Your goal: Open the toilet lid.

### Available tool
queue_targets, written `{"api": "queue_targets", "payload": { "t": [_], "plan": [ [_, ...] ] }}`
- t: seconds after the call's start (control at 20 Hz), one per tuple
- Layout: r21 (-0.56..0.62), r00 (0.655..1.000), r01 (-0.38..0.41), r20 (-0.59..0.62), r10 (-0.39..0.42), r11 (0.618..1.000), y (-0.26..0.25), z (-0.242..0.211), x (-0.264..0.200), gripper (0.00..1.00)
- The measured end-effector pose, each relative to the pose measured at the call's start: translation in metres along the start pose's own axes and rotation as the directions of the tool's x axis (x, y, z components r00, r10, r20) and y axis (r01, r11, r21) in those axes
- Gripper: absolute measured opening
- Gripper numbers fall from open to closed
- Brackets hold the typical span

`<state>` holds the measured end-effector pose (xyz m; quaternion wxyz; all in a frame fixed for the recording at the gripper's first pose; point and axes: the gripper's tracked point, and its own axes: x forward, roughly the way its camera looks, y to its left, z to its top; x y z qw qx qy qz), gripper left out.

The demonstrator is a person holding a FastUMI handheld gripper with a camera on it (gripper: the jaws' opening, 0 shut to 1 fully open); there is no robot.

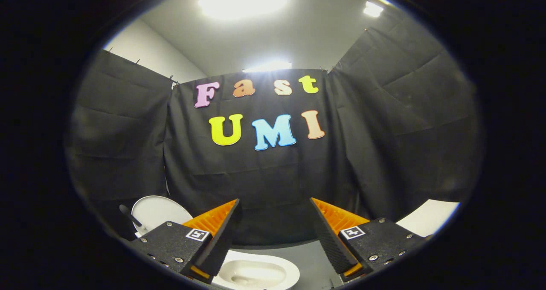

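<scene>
The gripper point(273, 230) has orange fingers point(215, 217) with black ribbed pads and black mounts bearing small black-and-white square markers, above a white toilet bowl point(256, 273), a white lid point(158, 211) and grey floor point(311, 260).

The toilet bowl point(256, 274) is partly hidden behind the left finger point(213, 234). The lid point(158, 213) is half covered too; its hinge can't be made out.

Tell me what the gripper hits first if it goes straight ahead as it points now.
Probably the black cloth wall: the open gripper fingers aim at it, empty, above the white toilet bowl. Depth is unclear.
</scene>
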<state>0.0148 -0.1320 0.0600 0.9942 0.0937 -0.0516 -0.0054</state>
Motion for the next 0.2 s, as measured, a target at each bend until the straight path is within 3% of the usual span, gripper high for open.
{"api": "queue_targets", "payload": {
  "t": [0.2],
  "plan": [
    [-0.041,1.000,0.003,-0.022,-0.004,0.999,-0.0049,-0.0060,0.0025,0.95]
  ]
}}
